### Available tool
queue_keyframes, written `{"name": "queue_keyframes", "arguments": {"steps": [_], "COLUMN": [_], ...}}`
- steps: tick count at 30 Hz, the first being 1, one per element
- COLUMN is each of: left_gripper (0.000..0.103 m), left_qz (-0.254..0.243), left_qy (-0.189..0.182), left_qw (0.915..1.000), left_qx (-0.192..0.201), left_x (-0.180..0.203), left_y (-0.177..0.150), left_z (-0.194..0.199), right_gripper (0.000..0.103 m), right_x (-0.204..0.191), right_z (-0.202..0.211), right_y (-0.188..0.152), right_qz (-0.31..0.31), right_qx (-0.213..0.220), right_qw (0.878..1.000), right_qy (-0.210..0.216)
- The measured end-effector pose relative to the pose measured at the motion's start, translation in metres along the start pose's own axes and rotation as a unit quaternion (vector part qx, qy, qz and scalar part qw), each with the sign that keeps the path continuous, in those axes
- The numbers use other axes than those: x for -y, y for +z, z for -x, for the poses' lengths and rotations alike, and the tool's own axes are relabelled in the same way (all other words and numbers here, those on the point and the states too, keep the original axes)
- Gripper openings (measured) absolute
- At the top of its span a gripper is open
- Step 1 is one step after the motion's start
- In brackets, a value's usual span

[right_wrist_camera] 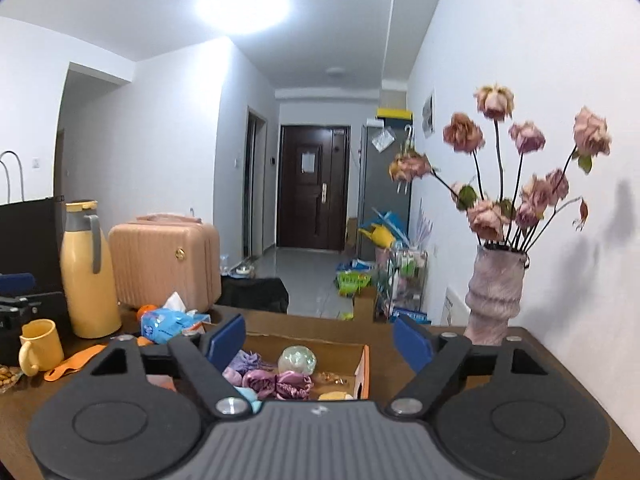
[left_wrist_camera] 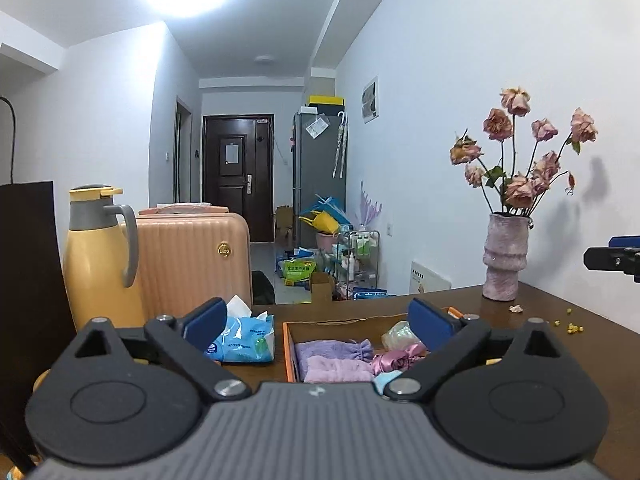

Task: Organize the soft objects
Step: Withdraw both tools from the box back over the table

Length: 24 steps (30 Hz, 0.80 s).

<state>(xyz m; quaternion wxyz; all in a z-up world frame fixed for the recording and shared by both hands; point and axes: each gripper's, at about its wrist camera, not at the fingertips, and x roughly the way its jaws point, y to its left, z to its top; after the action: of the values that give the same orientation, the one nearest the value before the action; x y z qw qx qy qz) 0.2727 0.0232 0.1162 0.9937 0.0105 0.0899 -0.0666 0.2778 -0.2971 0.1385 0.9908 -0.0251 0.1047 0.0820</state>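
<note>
Orange-walled cardboard box sits on the brown wooden desk, holding the soft stuff — folded lilac cloth, a paler pink-lilac cloth in front of it, a shiny pink satin bundle, and a pale translucent ball toward the back. From the right wrist view the same box also shows purple fabric roses and something small and yellowish near the front wall, too blurred to name. Left tongs spread wide, blue pads clear of everything, nothing between them; they hang above the near edge of the box. Right tongs also released and empty, pads apart over the box's right part. Blue tissue pack lies just left of the box, white tissue sticking up. Yellow thermos jug stands further left, peach suitcase behind it. Pink vase of dried roses stands at the desk's far right by the wall, a few yellow crumbs scattered near it. Yellow mug sits at the desk's left side, orange strip beside it.
</note>
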Motion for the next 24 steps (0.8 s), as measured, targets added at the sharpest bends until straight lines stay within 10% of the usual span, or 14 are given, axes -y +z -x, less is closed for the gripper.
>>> {"name": "queue_keyframes", "arguments": {"steps": [17, 24], "left_gripper": [0.103, 0.103], "left_qz": [0.054, 0.067], "left_qy": [-0.001, 0.015], "left_qw": [0.9975, 0.9931], "left_qx": [-0.045, -0.095], "left_x": [0.001, -0.004], "left_y": [-0.114, -0.150], "left_z": [0.126, 0.119], "right_gripper": [0.083, 0.084], "right_x": [-0.077, -0.080], "right_z": [0.128, 0.138], "right_y": [-0.137, -0.172], "right_qz": [0.014, -0.002], "right_qx": [-0.017, -0.055], "right_qw": [0.999, 0.998], "right_qy": [0.032, 0.039]}}
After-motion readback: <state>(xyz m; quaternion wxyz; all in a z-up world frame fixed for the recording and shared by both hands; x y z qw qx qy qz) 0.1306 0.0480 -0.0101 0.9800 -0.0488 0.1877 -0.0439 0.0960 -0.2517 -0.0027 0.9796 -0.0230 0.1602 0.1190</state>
